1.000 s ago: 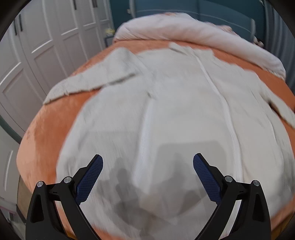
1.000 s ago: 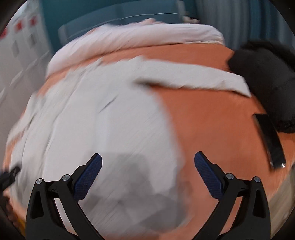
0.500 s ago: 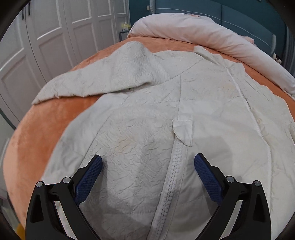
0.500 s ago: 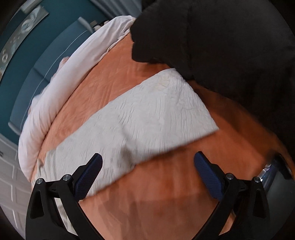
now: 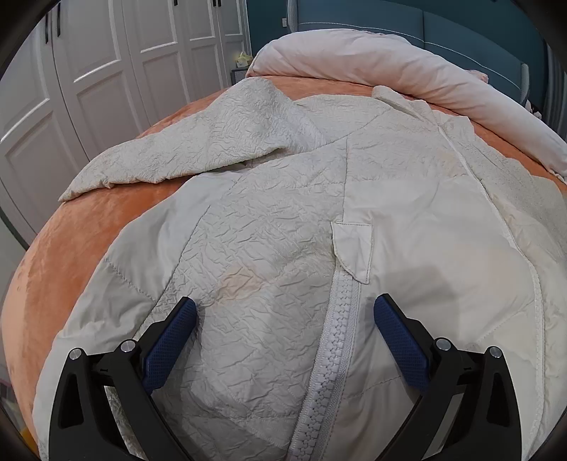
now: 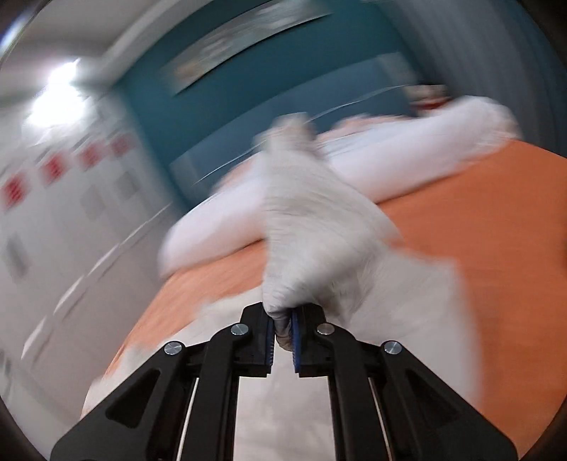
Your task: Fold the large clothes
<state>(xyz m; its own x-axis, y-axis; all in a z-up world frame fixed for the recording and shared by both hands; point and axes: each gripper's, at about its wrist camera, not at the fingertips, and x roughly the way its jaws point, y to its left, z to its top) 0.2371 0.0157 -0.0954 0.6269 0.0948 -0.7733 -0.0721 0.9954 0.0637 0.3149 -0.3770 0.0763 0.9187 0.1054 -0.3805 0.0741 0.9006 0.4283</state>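
An orange blanket (image 5: 88, 227) is covering the bed, showing at the left and along the far edge. A pale pink duvet (image 5: 407, 67) is lying rolled up across the head of the bed, resting on the blanket. White panelled wardrobe doors (image 5: 117, 71) are standing to the left of the bed. A teal padded headboard (image 5: 443, 28) is rising behind the duvet. A small yellowish thing is sitting beside the bed near the doors, too small to make out. In the right wrist view, all blurred, a framed picture (image 6: 226, 53) is hanging on the teal wall (image 6: 219, 117).
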